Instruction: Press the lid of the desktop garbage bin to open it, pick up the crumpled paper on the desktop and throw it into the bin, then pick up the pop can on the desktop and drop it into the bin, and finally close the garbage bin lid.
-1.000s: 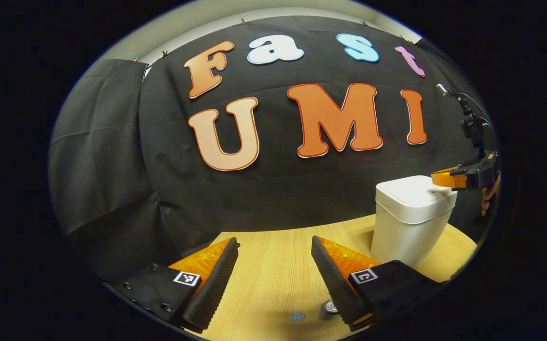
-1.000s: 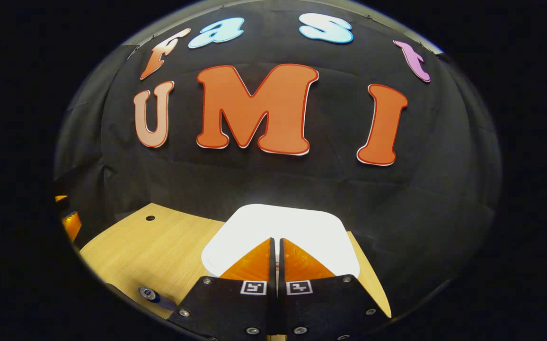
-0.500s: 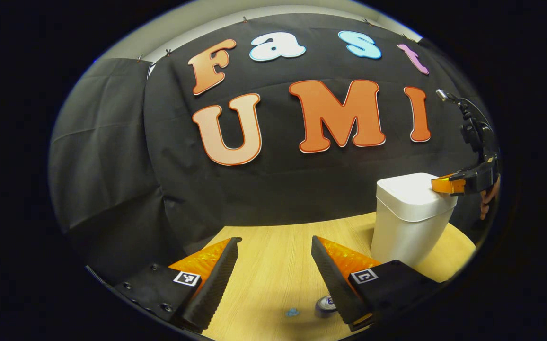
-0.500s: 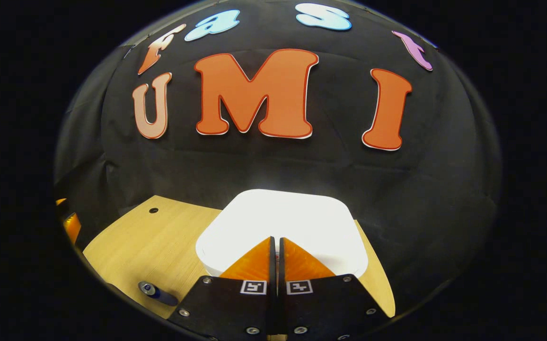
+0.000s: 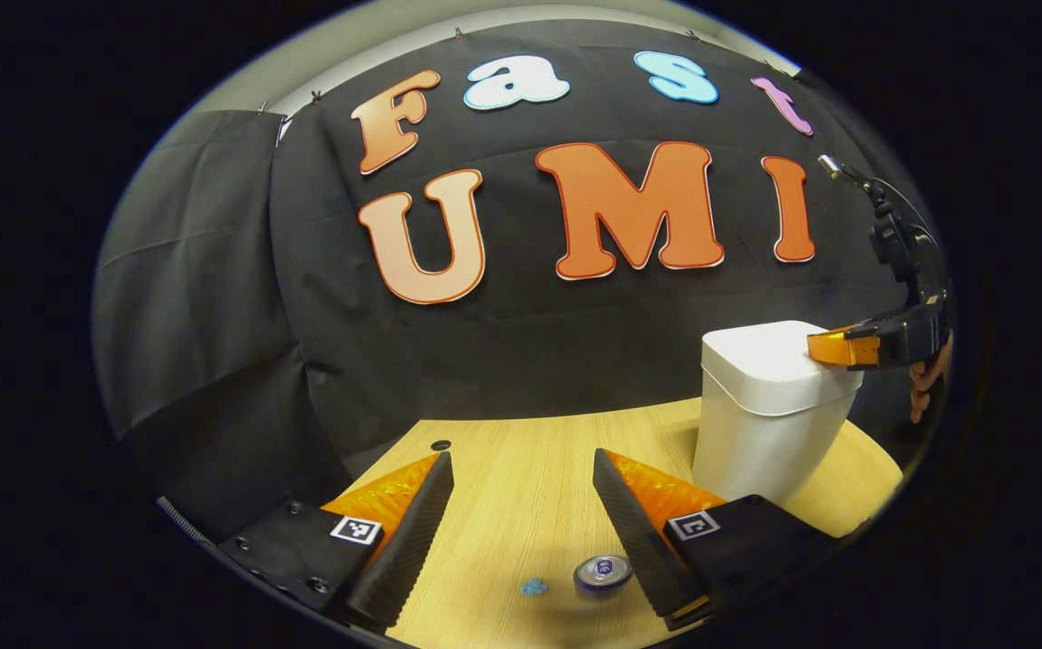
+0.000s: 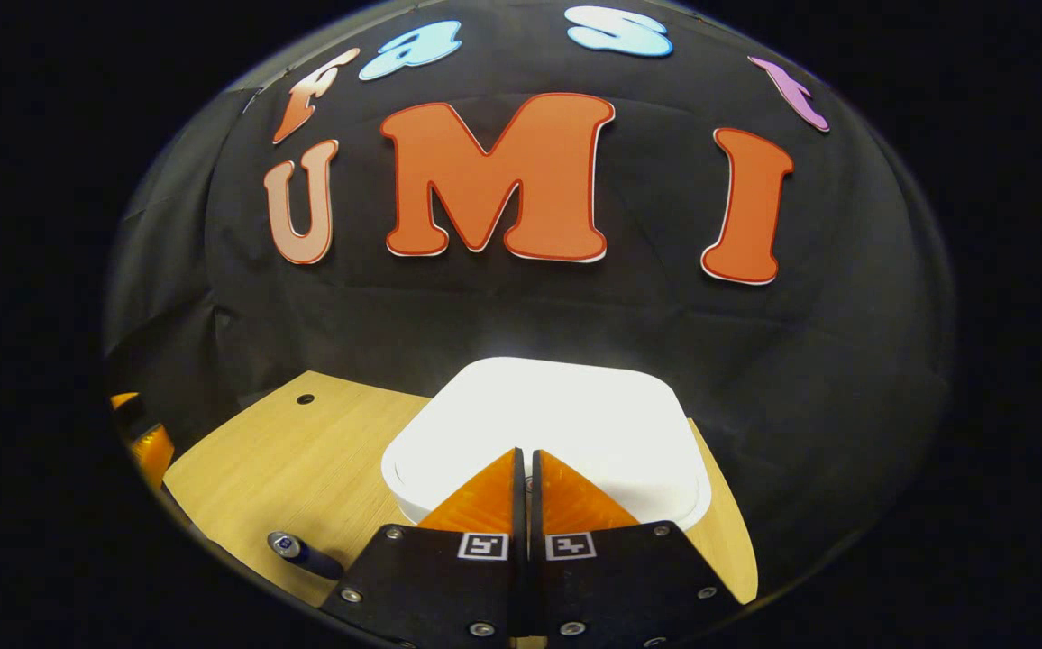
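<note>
With its jaws closed, the right gripper [image 6: 525,460] is pressing its tips onto the bin's white lid [image 6: 548,424], risking sliding off the edge, while the left gripper [image 5: 521,505] is hovering open, the pop can [image 5: 602,572] between its jaws.

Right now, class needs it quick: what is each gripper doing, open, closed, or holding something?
Left gripper: open, holding nothing, above the table.
Right gripper: closed, holding nothing, tips at the bin lid.
</note>
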The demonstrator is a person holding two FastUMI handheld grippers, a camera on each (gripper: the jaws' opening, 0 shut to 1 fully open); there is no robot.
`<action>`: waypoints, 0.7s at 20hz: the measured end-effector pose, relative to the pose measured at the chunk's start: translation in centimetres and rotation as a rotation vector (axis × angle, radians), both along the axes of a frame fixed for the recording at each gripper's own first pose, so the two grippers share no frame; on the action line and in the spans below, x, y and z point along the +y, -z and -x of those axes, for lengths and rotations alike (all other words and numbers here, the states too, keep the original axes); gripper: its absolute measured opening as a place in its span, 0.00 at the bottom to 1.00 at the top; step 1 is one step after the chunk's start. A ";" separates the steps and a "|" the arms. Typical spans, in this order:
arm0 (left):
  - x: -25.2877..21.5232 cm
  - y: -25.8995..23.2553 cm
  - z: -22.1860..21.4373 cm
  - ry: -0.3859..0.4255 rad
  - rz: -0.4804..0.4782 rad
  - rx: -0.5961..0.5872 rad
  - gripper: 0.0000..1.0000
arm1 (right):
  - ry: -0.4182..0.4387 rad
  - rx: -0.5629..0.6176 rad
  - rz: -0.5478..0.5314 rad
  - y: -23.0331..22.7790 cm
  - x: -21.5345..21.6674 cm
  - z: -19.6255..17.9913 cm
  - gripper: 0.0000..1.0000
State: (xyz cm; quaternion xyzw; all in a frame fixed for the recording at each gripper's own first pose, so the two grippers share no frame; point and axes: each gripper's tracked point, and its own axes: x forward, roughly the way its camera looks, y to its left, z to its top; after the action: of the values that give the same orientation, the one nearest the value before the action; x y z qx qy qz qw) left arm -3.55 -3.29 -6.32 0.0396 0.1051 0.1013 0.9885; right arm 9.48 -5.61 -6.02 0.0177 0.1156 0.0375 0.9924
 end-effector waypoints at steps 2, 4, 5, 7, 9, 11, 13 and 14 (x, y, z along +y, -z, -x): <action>0.7 0.0 0.3 -0.005 -0.002 0.000 0.96 | -0.002 -0.006 0.004 -0.4 0.0 0.0 0.01; 1.4 0.2 0.3 -0.002 -0.003 0.006 0.99 | -0.011 0.002 0.014 -0.4 0.3 0.0 0.01; 1.8 0.4 0.2 0.003 -0.002 0.009 0.99 | -0.004 -0.003 0.020 -0.7 0.2 -0.1 0.01; 2.7 0.4 -0.1 0.013 -0.006 0.009 0.99 | 0.017 -0.042 0.028 -2.1 0.2 0.1 0.01; 3.7 0.9 -0.7 0.015 -0.003 0.015 0.99 | 0.043 -0.098 0.035 -3.9 0.0 0.3 0.01; 4.5 1.5 -1.1 0.027 0.017 0.029 0.99 | 0.067 -0.131 0.041 -5.3 0.0 0.2 0.01; 5.5 1.9 -1.5 0.034 0.026 0.037 0.96 | 0.092 -0.147 0.045 -6.1 0.1 0.2 0.01; 5.9 2.1 -1.6 0.035 0.032 0.041 0.99 | 0.104 -0.154 0.049 -6.3 0.1 0.3 0.01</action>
State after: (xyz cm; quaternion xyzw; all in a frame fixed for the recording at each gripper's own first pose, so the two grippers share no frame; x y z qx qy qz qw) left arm -1.91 2.63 -8.43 0.0275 0.1264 0.0812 0.9883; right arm 9.14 -5.48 0.33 -0.0034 0.0388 -0.0156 0.9991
